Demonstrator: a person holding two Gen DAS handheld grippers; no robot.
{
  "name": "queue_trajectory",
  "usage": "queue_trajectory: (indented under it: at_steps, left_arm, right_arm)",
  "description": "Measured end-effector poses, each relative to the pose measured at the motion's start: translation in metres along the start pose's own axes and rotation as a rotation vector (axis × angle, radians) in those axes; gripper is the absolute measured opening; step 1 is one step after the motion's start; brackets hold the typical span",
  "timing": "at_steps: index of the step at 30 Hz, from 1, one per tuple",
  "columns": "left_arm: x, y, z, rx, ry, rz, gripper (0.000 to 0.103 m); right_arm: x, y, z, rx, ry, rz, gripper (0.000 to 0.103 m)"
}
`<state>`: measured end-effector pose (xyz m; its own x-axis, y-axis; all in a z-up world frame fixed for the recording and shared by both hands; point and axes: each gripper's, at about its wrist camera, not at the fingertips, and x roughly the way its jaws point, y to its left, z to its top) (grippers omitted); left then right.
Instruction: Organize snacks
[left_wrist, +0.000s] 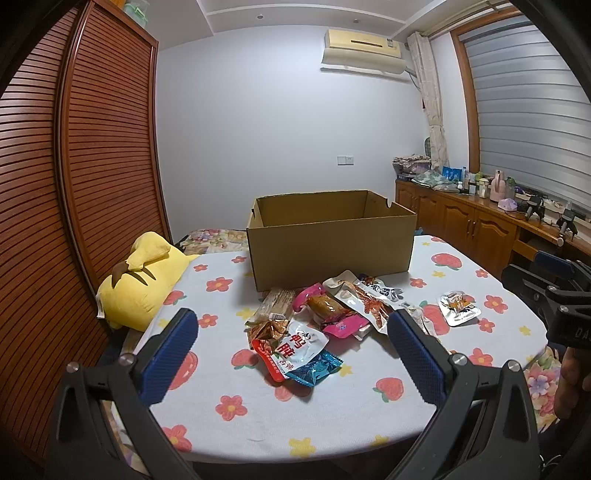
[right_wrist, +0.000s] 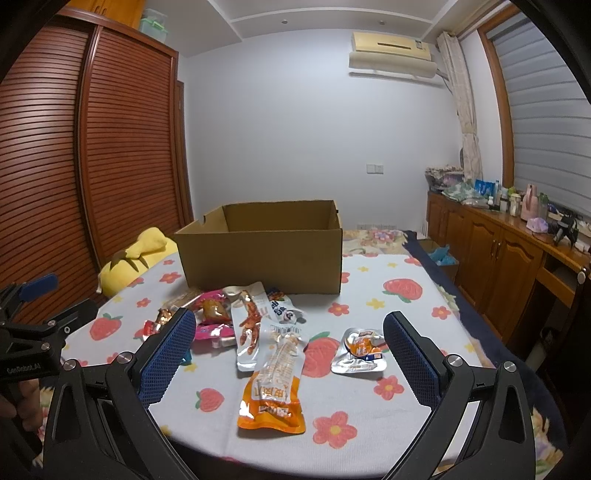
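1. Left gripper (left_wrist: 291, 350) is held wide open above the table (left_wrist: 332, 424); nothing is gripped betw. its blue pads (left_wrist: 173, 354).
2. Right gripper (right_wrist: 288, 350) is likewise spread wide w/ nothing held; the orange snack pouch (right_wrist: 275, 387) is seen lying on the cloth betw. its fingers, not touched.
3. Snacks are scattered in a loose pile on the flowered tablecloth, just in front of the cardboard box (left_wrist: 328, 243).
4. In the pile, per left view: a red-and-white packet (left_wrist: 291, 349) overlapping a blue wrapper (left_wrist: 314, 369), a pink packet (left_wrist: 332, 314), a clear chicken-feet pack (left_wrist: 365, 302), a biscuit sleeve (left_wrist: 275, 304).
5. A small silver packet (right_wrist: 360, 350) is set apart to the right, near the right gripper's right finger.
6. Box is open-topped; its inside floor can't be seen from either cam.
7. A yellow plush (left_wrist: 140, 280) is lying at the table's left edge, beside the louvred wardrobe (left_wrist: 74, 166).
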<state>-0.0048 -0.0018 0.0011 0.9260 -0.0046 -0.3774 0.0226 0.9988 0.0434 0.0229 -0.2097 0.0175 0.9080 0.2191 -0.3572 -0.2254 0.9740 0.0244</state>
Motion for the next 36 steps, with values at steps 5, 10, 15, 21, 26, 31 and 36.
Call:
queue_trajectory:
  at_steps: [5,10,15,21,26,31,36]
  left_arm:
    - [0.000,0.000,0.001,0.004,0.000,0.000,0.103]
    - [-0.003,-0.003,0.002,0.004,0.002,-0.004,0.103]
    - [-0.003,-0.003,0.002,0.004,0.009,-0.006,0.103]
    - [0.003,0.000,-0.003,-0.003,0.027,-0.010,0.103]
    - [0.016,0.005,-0.011,-0.014,0.059,-0.017,0.103]
    - [0.038,0.013,-0.020,-0.025,0.107,-0.030,0.103]
    - [0.055,0.017,-0.025,-0.019,0.143,-0.036,0.103]
  right_arm:
    - [0.000,0.000,-0.001,-0.003,-0.003,-0.001,0.103]
    - [-0.001,0.001,0.000,-0.003,-0.003,-0.001,0.103]
    - [-0.001,0.001,-0.001,-0.004,-0.003,0.000,0.103]
    - [-0.001,0.001,-0.006,-0.007,0.009,0.004,0.103]
    - [0.007,-0.004,-0.010,-0.005,0.034,0.004,0.103]
    - [0.021,-0.013,-0.017,-0.013,0.071,0.000,0.103]
    - [0.032,-0.024,-0.021,-0.019,0.105,-0.004,0.103]
